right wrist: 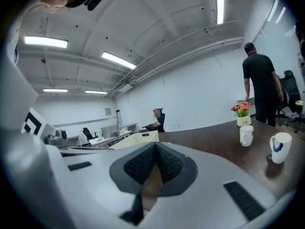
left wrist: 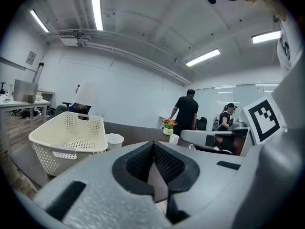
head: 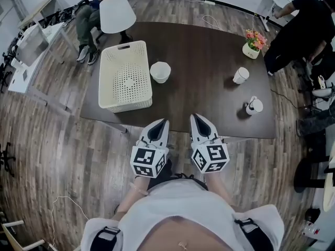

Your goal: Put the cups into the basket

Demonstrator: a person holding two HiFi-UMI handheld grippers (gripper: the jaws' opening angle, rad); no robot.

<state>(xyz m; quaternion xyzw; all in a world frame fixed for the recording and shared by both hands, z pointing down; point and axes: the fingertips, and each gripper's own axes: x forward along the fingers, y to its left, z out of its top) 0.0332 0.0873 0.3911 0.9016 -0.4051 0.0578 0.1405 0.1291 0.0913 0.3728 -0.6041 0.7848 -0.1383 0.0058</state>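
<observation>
Left tongs (head: 163, 122) and right tongs (head: 195, 118), both pressed together and empty, sit at the near edge of the desk (head: 204, 90). One cup (head: 160, 71) stands just beside the basket (head: 108, 77). A second cup (head: 241, 75) and a third cup (head: 254, 106) stand on the right, well apart from it.

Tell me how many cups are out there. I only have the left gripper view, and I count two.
Observer: Three. The third cup stands near the right edge of the table, nearer the person than the farther cup by the flower pot.
Operator: Is anything in the basket?
Observer: No. The head view looks straight into the basket and it is empty. The wide white cup stands just outside it, on its right.
Operator: And the right gripper?
Observer: In its own view, the right gripper has its jaws together with nothing between them.
</observation>
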